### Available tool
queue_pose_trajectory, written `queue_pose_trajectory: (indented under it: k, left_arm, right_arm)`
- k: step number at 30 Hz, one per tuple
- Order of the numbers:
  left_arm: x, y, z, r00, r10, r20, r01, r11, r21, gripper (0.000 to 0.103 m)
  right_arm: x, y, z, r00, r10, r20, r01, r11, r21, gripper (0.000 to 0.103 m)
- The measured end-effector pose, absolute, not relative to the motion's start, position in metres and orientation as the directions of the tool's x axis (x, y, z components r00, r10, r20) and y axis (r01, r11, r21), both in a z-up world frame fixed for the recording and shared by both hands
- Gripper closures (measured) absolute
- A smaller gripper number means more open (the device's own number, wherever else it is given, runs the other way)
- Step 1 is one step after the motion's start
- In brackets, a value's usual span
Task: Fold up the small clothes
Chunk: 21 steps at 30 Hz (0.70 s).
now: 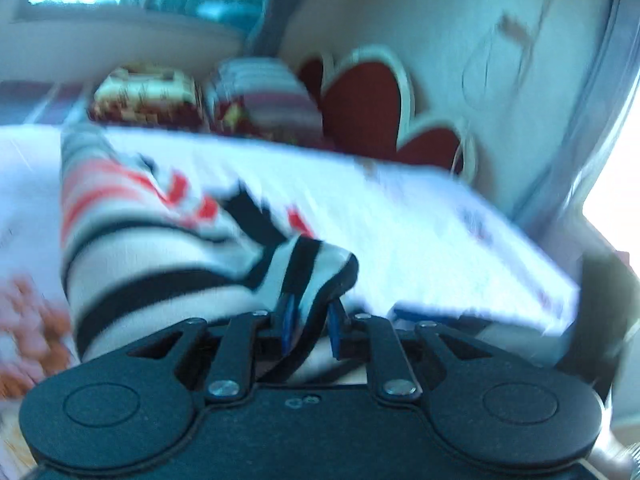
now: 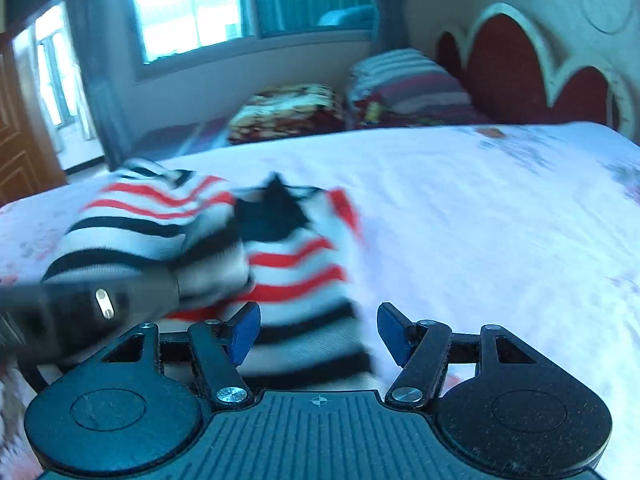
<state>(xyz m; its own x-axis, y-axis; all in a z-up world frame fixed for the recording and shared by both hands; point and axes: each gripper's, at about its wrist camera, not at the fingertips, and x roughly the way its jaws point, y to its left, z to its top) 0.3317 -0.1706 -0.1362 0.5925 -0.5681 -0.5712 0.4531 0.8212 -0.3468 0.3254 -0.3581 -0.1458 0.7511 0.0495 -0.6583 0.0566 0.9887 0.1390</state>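
Blue pads of the left claw [image 1: 312, 322] pinch a fold of the one striped sweater [image 1: 160, 240], lifting that corner off the bed [image 1: 420, 220]. Right claw [image 2: 318, 330] hangs with its jaws wide apart, nothing between them, just over the sweater's near hem. Beyond the sweater, two folded blankets [image 2: 292, 110] sit before the red headboard [image 2: 516, 64]. Motion blur smears the stripes.
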Motion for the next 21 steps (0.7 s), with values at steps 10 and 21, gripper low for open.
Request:
queue_pose_trajectory:
  k: [10,21]
  left_arm:
    - [0.282,-0.129,-0.101,0.665,-0.525,-0.532,0.424,0.851,-0.309,0.032]
    - [0.344,-0.064,-0.099,0.773,-0.239,-0.588,0.047,0.945,-0.322,0.031]
  right_arm:
    - [0.301,-0.391,-0.112,0.773,0.175,-0.609,0.039,0.946,0.321,0.039]
    - [0.362,-0.370,-0.132,0.618,0.537,-0.574,0.015,0.722,0.692,0.024]
